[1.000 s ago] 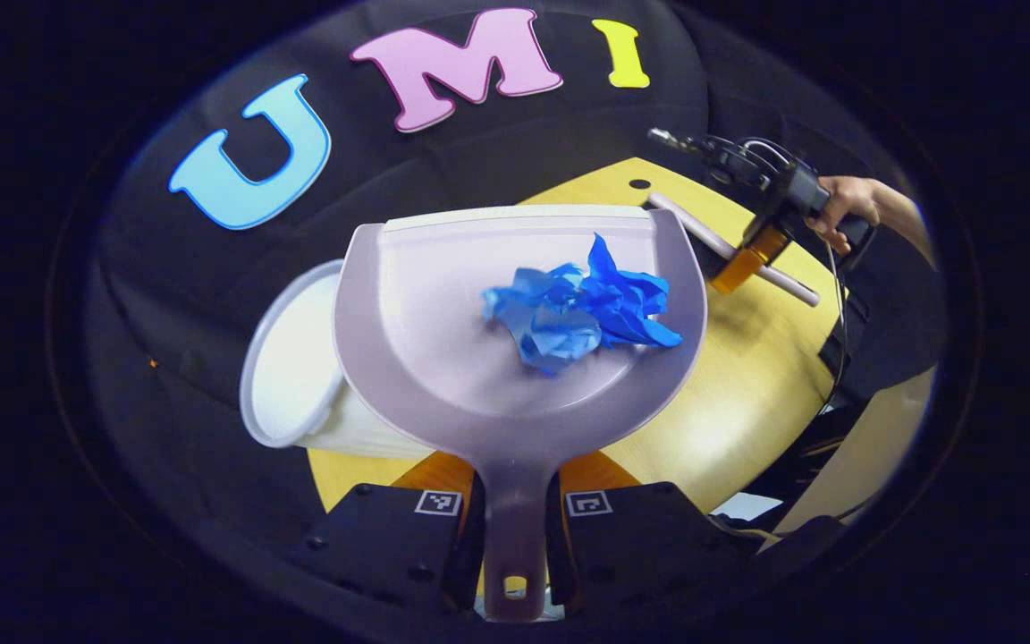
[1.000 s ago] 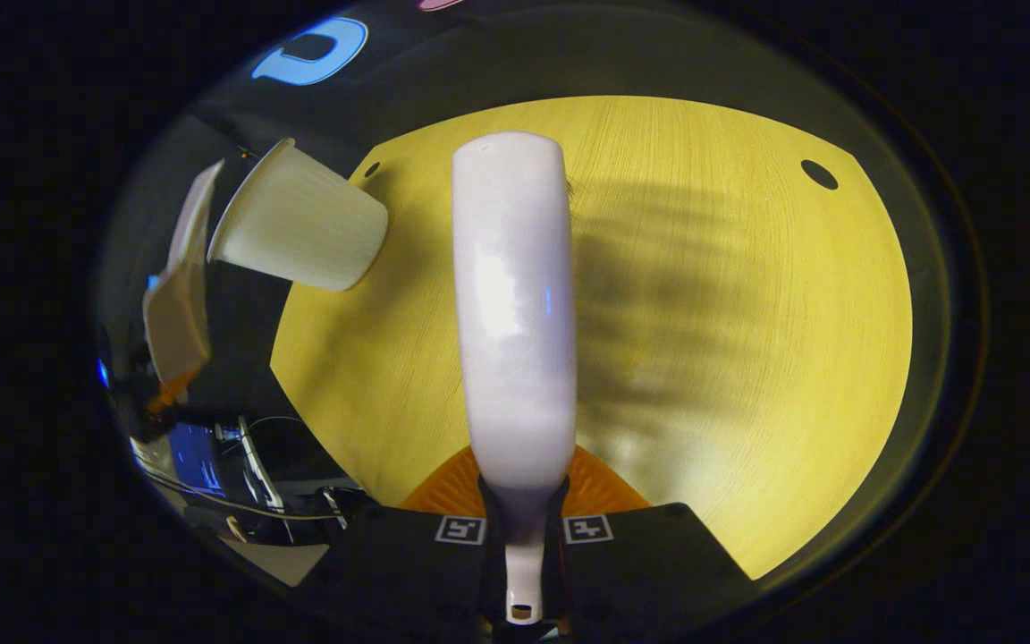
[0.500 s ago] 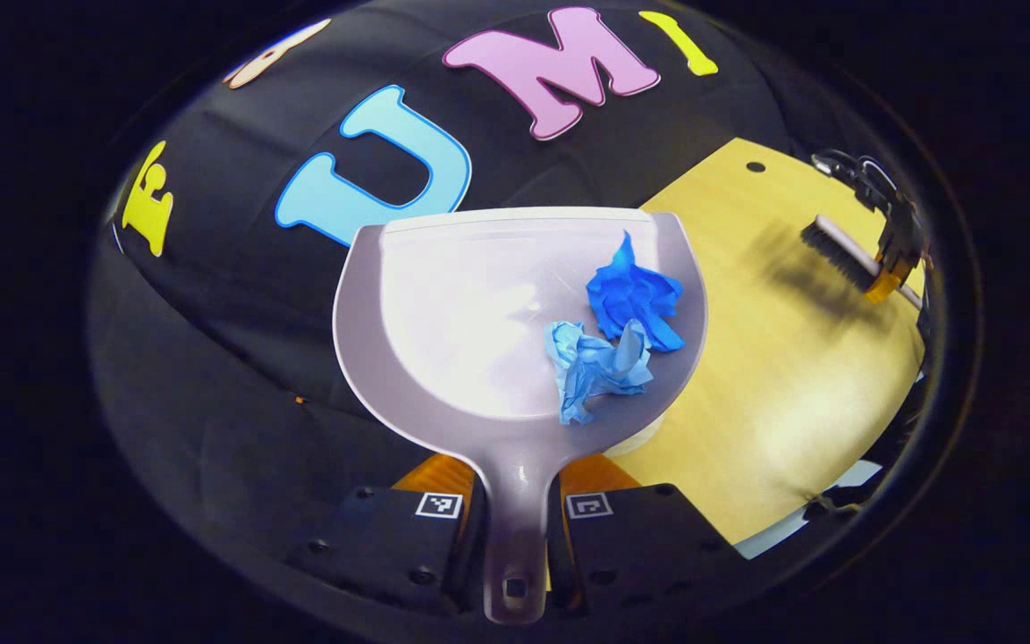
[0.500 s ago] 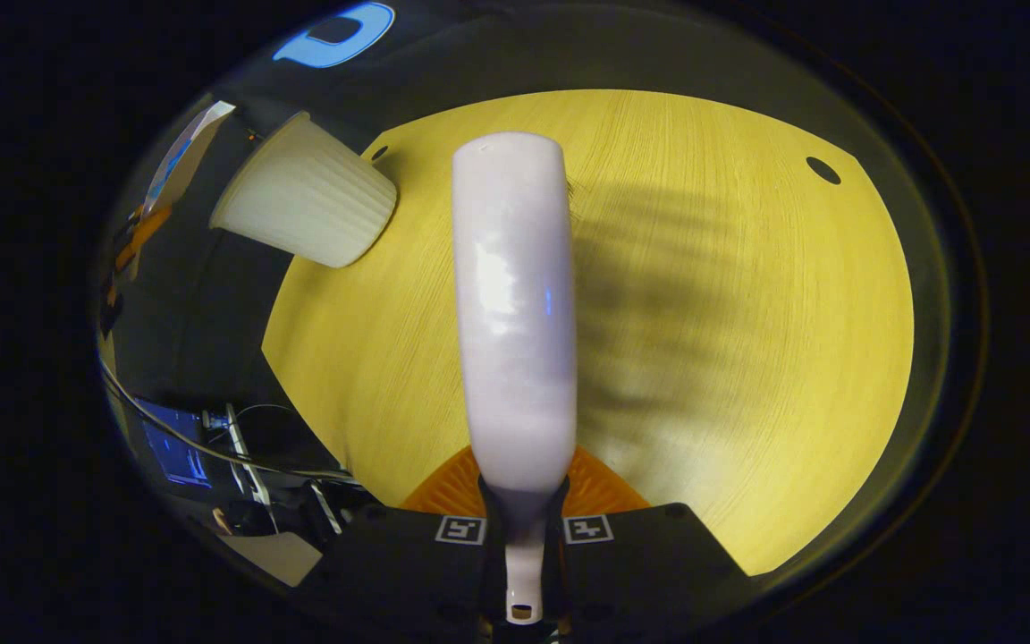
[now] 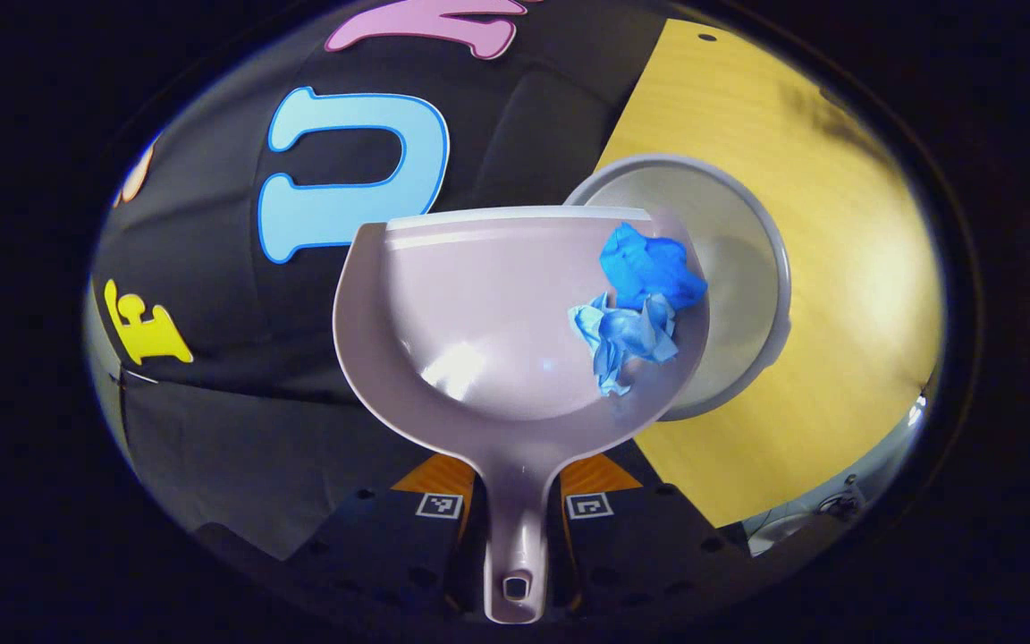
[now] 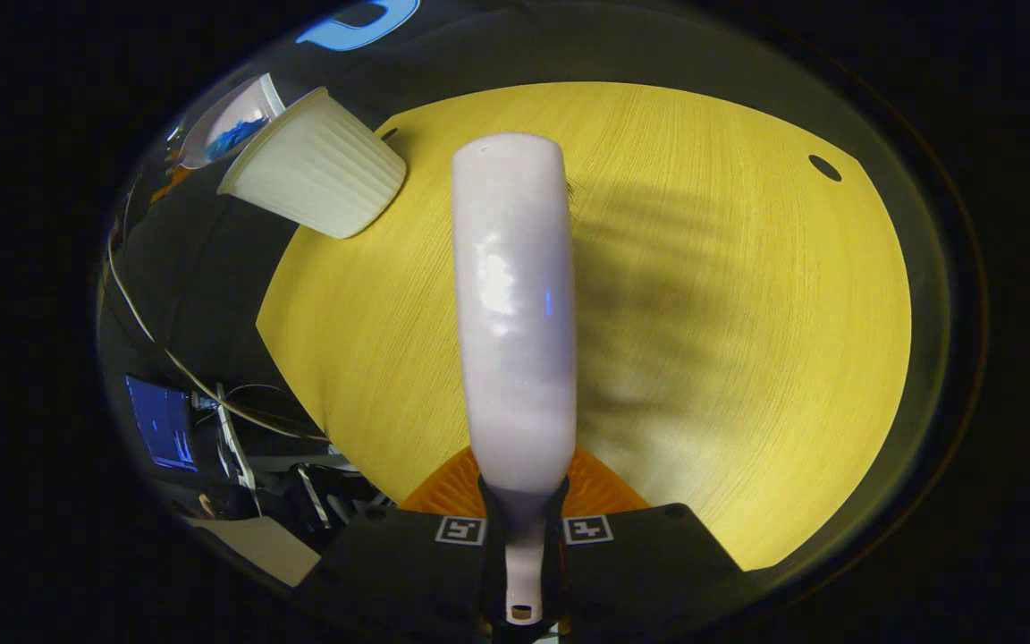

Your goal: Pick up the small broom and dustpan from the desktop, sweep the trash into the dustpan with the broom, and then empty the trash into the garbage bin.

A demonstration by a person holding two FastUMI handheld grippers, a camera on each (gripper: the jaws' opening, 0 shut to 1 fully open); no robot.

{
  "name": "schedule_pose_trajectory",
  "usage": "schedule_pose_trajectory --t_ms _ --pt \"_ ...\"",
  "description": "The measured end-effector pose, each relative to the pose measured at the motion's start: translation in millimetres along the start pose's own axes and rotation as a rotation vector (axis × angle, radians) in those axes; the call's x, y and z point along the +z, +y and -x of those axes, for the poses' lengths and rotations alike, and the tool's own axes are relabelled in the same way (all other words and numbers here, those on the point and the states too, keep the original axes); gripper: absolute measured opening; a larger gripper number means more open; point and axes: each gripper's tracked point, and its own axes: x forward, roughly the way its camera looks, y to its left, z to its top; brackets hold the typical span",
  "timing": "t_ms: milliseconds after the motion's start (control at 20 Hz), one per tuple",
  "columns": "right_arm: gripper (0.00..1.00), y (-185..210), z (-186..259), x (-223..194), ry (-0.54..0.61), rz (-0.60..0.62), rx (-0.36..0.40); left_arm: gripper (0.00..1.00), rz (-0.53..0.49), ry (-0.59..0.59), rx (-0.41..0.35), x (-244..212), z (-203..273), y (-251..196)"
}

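Left gripper view, dustpan (image 5: 479, 304) holding blue trash (image 5: 640, 304), bin (image 5: 738, 295) beside

Bin (image 5: 747, 268) stood open-mouthed at the desk's (image 5: 837, 376) edge by the booth wall; nothing covered its opening except the dustpan (image 5: 479, 331), whose right rim overlapped it in the left gripper view. Two blue paper wads (image 5: 640, 304) lay against that rim. In the right gripper view the desk (image 6: 747, 358) surface lay bare around the broom (image 6: 515, 322); the bin (image 6: 318, 179) was the only obstacle, at the far left corner. Cables (image 6: 211, 402) and gear crowded the space off the desk's left edge.
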Motion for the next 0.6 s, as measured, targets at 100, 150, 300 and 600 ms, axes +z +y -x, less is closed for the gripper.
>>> schedule_pose_trajectory --t_ms 100,150,300,600 --pt "0.17 7 -4 -1 -0.004 -0.007 0.013 0.26 -0.048 0.021 0.052 -5 -4 2" --pt "0.17 7 -7 -1 -0.005 -0.008 0.017 0.26 -0.073 0.027 0.081 -7 -6 5" --pt "0.17 5 -7 -2 -0.011 -0.006 0.018 0.26 -0.147 0.06 0.167 -18 -12 8" --pt "0.17 8 -1 -4 -0.021 -0.002 0.031 0.25 0.011 -0.004 0.076 -8 -6 -2"
